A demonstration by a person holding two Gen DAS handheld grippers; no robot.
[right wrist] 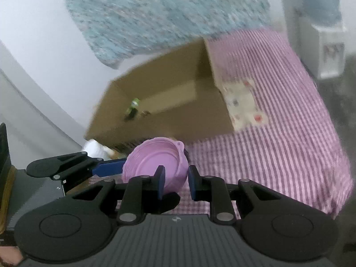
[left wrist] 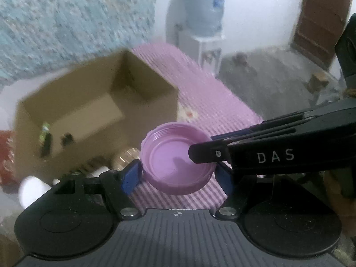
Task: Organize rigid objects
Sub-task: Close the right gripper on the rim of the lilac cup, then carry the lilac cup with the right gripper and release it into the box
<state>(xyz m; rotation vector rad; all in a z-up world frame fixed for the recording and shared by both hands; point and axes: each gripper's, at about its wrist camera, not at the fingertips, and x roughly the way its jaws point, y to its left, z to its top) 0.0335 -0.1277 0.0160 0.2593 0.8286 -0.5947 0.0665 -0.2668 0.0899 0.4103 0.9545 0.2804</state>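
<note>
A purple plastic lid with its hollow side up is held above the striped cloth. My left gripper is shut on it, blue pads against its two sides. My right gripper straddles the lid's rim, one finger inside and one outside; whether the pads press it I cannot tell. The right gripper enters the left wrist view from the right. An open cardboard box stands just beyond the lid; it also shows in the right wrist view, holding a small green-and-black bottle.
A pink striped cloth covers the surface. White containers and a gold-topped jar lie in front of the box. A red object sits at the left edge. A water dispenser stands behind on the grey floor.
</note>
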